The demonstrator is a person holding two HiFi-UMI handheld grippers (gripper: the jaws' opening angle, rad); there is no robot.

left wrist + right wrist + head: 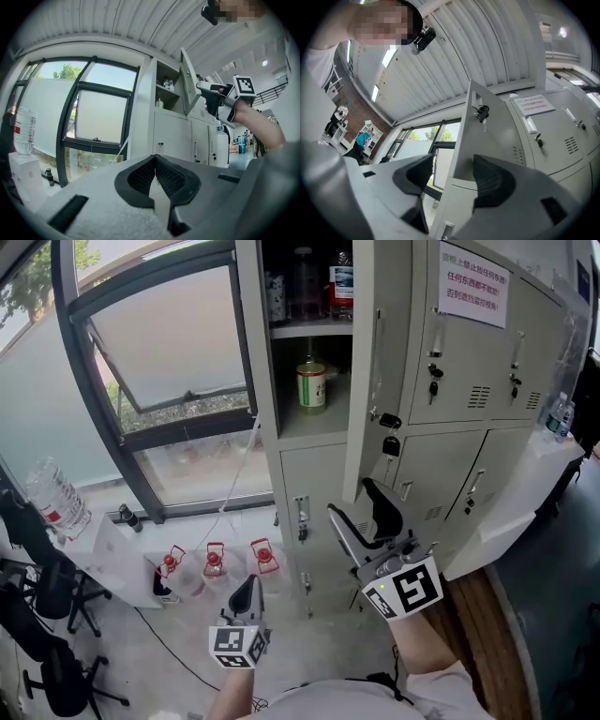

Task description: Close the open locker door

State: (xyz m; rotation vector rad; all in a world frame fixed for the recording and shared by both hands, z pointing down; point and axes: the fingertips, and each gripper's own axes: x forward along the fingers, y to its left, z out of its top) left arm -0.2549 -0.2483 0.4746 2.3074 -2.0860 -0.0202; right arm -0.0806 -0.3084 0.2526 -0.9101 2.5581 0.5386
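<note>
A tall grey metal locker bank (314, 474) is filling the upper middle of the head view. Its narrow grey open locker door (375, 352) is standing swung outward, edge-on to the camera, right of the exposed compartment. A black key fob (389, 422) is hanging near the door's lower edge. Inside, a green-labelled jar with a gold lid (311, 382) is sitting on the lower shelf, and clear bottles (341, 281) are standing on the shelf above.

The right gripper (349, 496) is pointing up at the door's bottom end, lower right of centre. In the right gripper view, the right gripper (452, 164) is holding its fingers released and wide apart, with the door's lower corner (487, 136) showing between them. I cannot tell whether either finger is touching the metal.

The left gripper (251, 579) is hanging low at the bottom centre of the head view, well apart from the lockers. In its own view, the left gripper (154, 157) is keeping its fingers clenched together on nothing.

A white paper notice with red print (473, 270) is sticking to a closed door at the upper right.
</note>
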